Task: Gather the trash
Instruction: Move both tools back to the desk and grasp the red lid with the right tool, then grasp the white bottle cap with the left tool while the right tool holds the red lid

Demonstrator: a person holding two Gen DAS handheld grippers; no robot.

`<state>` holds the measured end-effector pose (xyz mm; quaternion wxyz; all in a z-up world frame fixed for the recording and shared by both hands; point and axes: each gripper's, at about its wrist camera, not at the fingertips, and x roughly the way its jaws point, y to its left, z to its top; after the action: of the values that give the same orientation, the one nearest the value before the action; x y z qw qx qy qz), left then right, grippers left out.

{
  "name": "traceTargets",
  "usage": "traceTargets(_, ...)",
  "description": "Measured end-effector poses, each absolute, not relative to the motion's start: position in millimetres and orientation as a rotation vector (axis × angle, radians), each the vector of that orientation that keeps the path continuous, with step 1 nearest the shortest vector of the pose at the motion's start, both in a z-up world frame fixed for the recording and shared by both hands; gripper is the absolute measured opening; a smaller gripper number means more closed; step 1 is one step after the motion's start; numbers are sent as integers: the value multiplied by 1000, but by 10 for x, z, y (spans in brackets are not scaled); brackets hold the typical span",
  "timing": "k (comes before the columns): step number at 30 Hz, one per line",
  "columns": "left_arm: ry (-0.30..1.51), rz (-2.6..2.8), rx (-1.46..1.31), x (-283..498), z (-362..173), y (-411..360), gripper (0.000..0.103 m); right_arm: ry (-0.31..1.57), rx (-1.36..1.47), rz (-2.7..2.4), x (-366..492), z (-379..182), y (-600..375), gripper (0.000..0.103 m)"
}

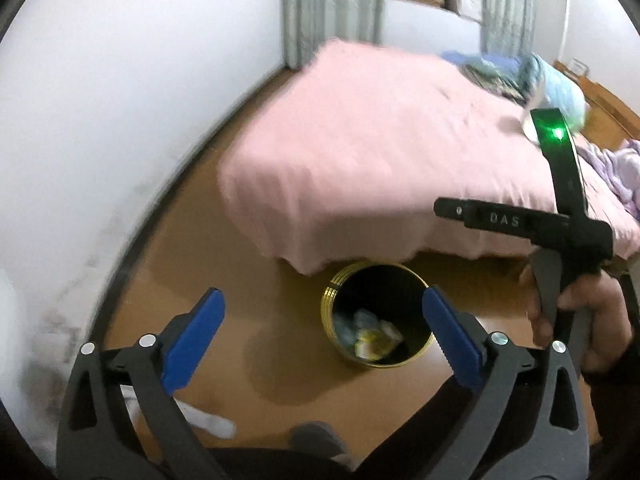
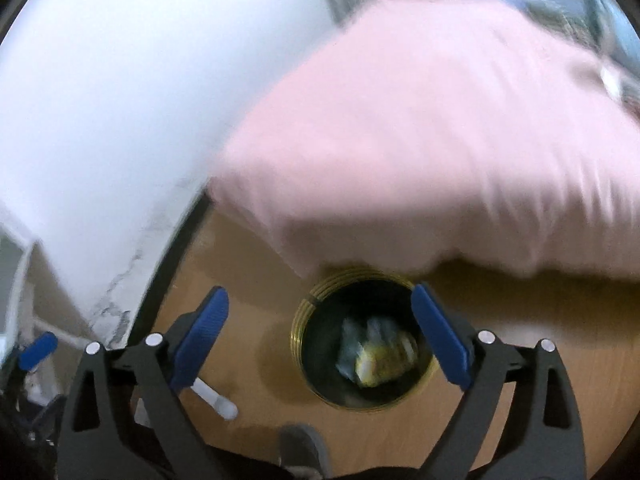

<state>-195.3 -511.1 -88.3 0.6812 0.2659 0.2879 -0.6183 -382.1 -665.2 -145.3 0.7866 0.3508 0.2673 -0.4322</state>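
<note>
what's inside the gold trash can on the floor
Crumpled trash, whitish and yellow pieces, lies at the bottom of the trash can. Blur hides what they are, and anything beneath them.

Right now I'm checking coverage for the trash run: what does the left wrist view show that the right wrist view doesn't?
Only the left wrist view: the right gripper's body with a green light, the hand holding it, a blue bundle on the bed.
Only the right wrist view: one blue pad of the left gripper at its left edge.
Both: the gold-rimmed bin holding trash, the pink bed, open jaws.

Gold-ribbed black bin (image 2: 362, 336) between blue-padded jaws, yellow and pale trash (image 2: 378, 356) inside; beyond, plain pink bedspread (image 2: 440, 152).
</note>
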Motion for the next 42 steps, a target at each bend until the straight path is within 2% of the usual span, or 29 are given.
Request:
traceTargets(4,562,-1247,531,-1357,-255,-4246,96,545,596,-699,-2966,-702,-6087,92)
traceTargets(9,599,-956,475,-416,7,-3005,96,602,438,-300,-1791,-274,-4965,92)
traceTargets(14,725,-577,355,494,-25,-1472,96,674,250,61,-594,-57,-3689,92)
traceTargets(19,814,-335,201,924,-119,-320,96,742,43,280,490,62,-2500,92)
traceTargets(26,846,-226,111,1171,-194,498,96,794,-140,357,1466,-42,-1648,88)
traceTargets(32,833,-252,101,1422,-206,703,96,827,-214,347,1893,-140,-1415,68)
traceTargets(33,829,-256,106,1477,-215,760,96,830,-221,343,1932,-146,-1381,59)
traceTargets(34,837,-267,102,1586,-234,730,96,838,-225,342,1966,-168,-1356,42)
traceTargets(35,847,-276,93,1646,-246,729,96,845,-223,349,1968,-173,-1356,31)
traceTargets(37,875,-293,66,1871,-285,666,96,811,-204,369,1948,-108,-1331,19)
traceTargets(40,883,-293,57,2139,-312,550,96,753,-151,386,1852,57,-1376,19)
traceTargets(42,891,-296,44,2262,-331,497,85,734,-119,390,1819,148,-1413,19)
